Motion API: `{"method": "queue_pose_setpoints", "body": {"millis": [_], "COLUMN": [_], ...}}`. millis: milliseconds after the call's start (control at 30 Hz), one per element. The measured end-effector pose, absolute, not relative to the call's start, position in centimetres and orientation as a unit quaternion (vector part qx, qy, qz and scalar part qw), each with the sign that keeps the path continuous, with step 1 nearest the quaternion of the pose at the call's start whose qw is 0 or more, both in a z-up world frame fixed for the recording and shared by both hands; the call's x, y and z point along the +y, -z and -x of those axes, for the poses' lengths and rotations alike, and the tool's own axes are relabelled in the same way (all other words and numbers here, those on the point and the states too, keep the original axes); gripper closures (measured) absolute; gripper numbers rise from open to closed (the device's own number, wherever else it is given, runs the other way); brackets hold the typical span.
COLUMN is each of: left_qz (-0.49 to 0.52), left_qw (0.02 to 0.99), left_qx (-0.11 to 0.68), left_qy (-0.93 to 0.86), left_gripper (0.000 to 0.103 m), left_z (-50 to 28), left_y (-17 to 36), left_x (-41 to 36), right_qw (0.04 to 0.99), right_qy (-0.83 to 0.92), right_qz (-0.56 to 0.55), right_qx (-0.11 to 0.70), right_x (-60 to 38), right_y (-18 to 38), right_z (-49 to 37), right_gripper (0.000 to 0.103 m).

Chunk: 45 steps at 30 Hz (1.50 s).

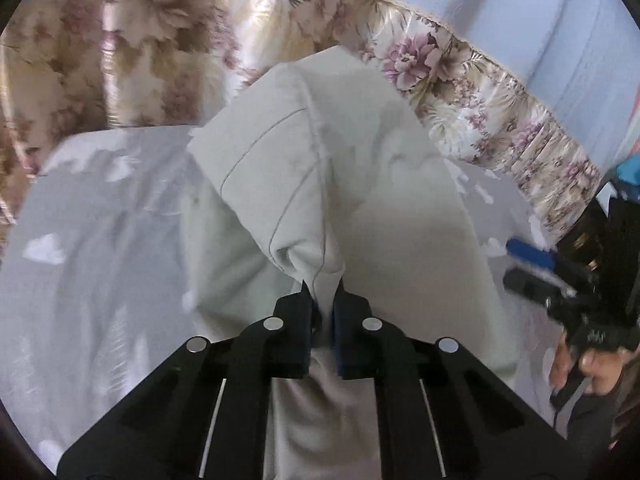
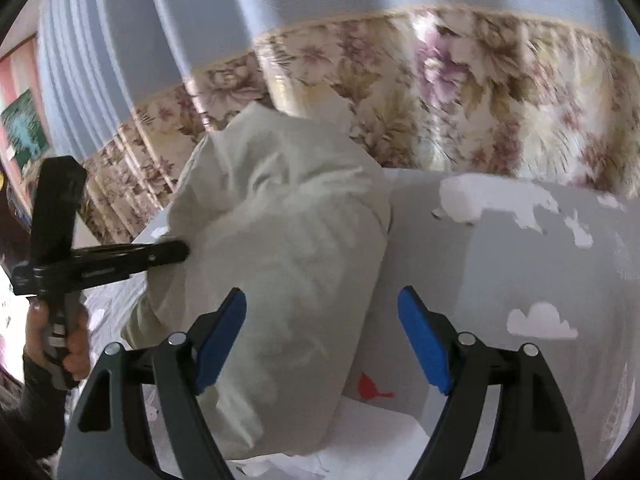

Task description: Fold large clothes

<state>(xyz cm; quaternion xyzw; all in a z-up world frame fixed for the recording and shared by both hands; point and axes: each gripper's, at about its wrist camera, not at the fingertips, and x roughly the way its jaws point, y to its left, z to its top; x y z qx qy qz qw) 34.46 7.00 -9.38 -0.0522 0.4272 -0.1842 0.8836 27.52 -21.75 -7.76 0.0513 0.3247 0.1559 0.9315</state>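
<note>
One pale, rumpled garment [image 1: 360, 208] hangs pinched in left claw [image 1: 324, 300].

Left gripper [image 1: 324, 296]: black angular linkage frame, four round silver pin heads across the arms, two thin pale rods running lengthwise, dark blue finger pads. Right gripper [image 2: 322, 312]: dark grey-black frame, bright blue rectangular pads [image 2: 425, 340], four small silver pins at the joints. Left hand [image 2: 66, 340]: bare skin, light-painted nails, dark sleeve at the wrist. Right hand [image 1: 580, 368]: bare skin, dark sleeve below.
</note>
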Motion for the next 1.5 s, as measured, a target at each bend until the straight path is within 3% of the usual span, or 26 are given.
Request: {"method": "queue_pose_setpoints", "body": {"millis": [33,100,167,300,433,500,533,567,600,667,800,967,1333,1400,1467,1500], "left_qz": [0.040,0.016,0.026,0.022,-0.008,0.007,0.011,0.017,0.027,0.052,0.109,0.111,0.127,0.119,0.120,0.115], "left_qw": [0.885,0.885,0.879,0.877,0.884,0.882,0.882,0.884,0.888,0.891,0.873,0.852,0.840,0.844,0.843,0.844], "left_qx": [0.430,0.441,0.455,0.459,0.451,0.454,0.456,0.454,0.448,0.441,0.457,0.484,0.494,0.488,0.483,0.480], "left_qy": [0.173,0.148,0.143,0.137,0.124,0.128,0.120,0.106,0.098,0.093,0.130,0.166,0.185,0.186,0.204,0.212], "left_gripper": [0.096,0.096,0.094,0.093,0.091,0.070,0.041,0.021,0.016,0.005,0.003,0.003,0.004,0.007,0.026,0.029], "left_z": [-33.8,-33.5,-34.3,-36.0,-36.2,-35.9,-35.6,-35.1,-34.7,-34.0,-33.6,-33.4,-33.5,-33.3,-33.2,-33.1], "left_y": [9.4,10.2,11.6,13.4,12.9,12.1,11.8,11.2,10.7,10.1,10.3,12.6,15.7,15.5,15.2,14.8], "left_x": [7.4,7.8,8.0,6.5,5.5,6.7,7.4,8.6,9.6,11.1,12.1,9.4,6.7,6.0,5.8,5.6], "right_qw": [0.933,0.926,0.922,0.919,0.913,0.912,0.911,0.910,0.910,0.912,0.903,0.901,0.891,0.884,0.879,0.880], "right_qy": [-0.154,-0.172,-0.173,-0.136,-0.132,-0.127,-0.132,-0.142,-0.151,-0.165,-0.180,-0.183,-0.183,-0.178,-0.174,-0.173], "right_qz": [-0.022,-0.007,0.016,0.058,0.033,0.026,0.011,-0.011,-0.033,-0.086,-0.154,-0.184,-0.194,-0.226,-0.246,-0.246], "right_qx": [0.324,0.337,0.346,0.366,0.384,0.390,0.391,0.389,0.384,0.366,0.357,0.347,0.367,0.369,0.369,0.367], "right_x": [-20.7,-19.6,-18.3,-17.8,-19.1,-20.0,-20.7,-21.5,-22.2,-23.6,-24.5,-23.6,-23.1,-23.9,-24.1,-24.0], "right_y": [7.7,7.8,8.0,8.9,8.9,8.4,8.0,7.7,7.3,6.6,7.3,10.1,11.4,12.0,12.6,12.6], "right_z": [-27.6,-28.2,-29.1,-31.2,-31.6,-30.9,-30.4,-30.1,-29.7,-29.2,-29.3,-28.9,-29.2,-28.9,-28.4,-28.1], "right_gripper": [0.026,0.043,0.049,0.050,0.050,0.044,0.041,0.033,0.025,0.024,0.019,0.019,0.015,0.015,0.015,0.015]}}
